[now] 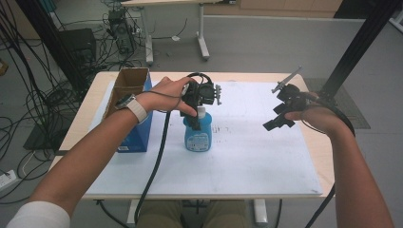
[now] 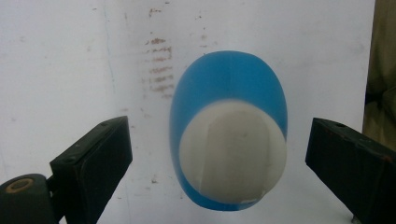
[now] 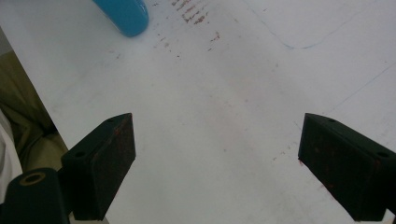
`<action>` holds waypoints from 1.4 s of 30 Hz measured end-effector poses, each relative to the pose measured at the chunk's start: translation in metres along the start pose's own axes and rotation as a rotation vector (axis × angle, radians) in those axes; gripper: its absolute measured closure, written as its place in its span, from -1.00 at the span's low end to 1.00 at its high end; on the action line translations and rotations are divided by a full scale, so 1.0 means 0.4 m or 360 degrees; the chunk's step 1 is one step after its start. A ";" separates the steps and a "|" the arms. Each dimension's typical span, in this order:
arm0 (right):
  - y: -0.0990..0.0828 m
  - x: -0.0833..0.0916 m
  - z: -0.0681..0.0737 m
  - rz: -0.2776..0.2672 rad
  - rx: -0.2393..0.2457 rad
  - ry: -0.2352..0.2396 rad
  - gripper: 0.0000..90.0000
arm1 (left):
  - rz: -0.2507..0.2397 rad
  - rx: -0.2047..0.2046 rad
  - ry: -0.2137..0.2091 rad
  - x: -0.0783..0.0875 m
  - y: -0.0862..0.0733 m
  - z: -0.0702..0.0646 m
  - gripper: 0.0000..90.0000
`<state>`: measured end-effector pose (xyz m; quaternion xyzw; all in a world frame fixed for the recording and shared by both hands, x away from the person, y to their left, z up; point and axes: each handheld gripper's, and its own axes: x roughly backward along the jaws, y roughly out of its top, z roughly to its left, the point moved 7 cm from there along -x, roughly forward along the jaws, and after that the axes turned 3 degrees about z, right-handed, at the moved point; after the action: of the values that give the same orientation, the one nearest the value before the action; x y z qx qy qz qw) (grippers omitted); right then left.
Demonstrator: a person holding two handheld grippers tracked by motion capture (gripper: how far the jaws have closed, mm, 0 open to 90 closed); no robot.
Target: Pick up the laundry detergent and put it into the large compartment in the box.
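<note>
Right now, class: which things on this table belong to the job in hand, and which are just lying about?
In the job:
blue bottle, standing upright
left gripper, open above the bottle's white cap

Lying about:
cardboard box at the table's left
right gripper, open over the bare white mat

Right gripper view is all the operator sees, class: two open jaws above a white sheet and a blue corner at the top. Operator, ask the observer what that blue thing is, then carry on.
Observer: It is a blue bottle with a white cap, standing upright on the white sheet.
Operator: Where is the other gripper?
Observer: The left gripper hangs right above the bottle, jaws open on either side of the cap, not touching it.
Operator: Anything else on the table?
Observer: An open cardboard box with blue sides stands at the sheet's left edge, beside the person's left hand.
</note>
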<state>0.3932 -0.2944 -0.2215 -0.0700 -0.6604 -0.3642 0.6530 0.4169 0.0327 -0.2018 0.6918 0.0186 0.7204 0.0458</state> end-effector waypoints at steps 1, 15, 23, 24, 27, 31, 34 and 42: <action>0.000 0.000 0.000 0.0000 0.0000 0.0000 -0.75 | 0.0000 -0.0002 0.0000 -0.001 0.000 0.000 -0.83; -0.007 -0.004 0.001 0.0002 -0.0008 0.0002 -0.75 | 0.0013 -0.0015 -0.0007 -0.023 0.005 -0.003 -0.84; -0.008 -0.005 0.003 -0.0004 -0.0002 0.0007 -0.75 | 0.0017 -0.0026 -0.0012 -0.043 0.014 -0.007 -0.83; -0.008 -0.006 0.004 -0.0005 -0.0005 0.0007 -0.75 | 0.0017 -0.0026 -0.0013 -0.045 0.015 -0.008 -0.83; -0.009 -0.006 0.004 -0.0006 -0.0007 0.0008 -0.75 | 0.0021 -0.0024 -0.0012 -0.052 0.016 -0.007 -0.83; -0.011 -0.008 0.003 -0.0002 -0.0007 0.0007 -0.75 | 0.0027 -0.0030 -0.0002 -0.056 0.017 -0.006 -0.82; -0.013 -0.011 0.002 -0.0003 -0.0006 0.0011 -0.75 | 0.0017 -0.0022 -0.0002 -0.062 0.015 -0.006 -0.81; -0.016 -0.012 0.001 -0.0005 -0.0010 0.0012 -0.75 | 0.0023 -0.0041 0.0006 -0.067 0.023 -0.009 -0.76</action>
<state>0.3900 -0.2970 -0.2283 -0.0697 -0.6568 -0.3676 0.6547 0.4140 0.0213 -0.2279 0.6898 0.0043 0.7223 0.0496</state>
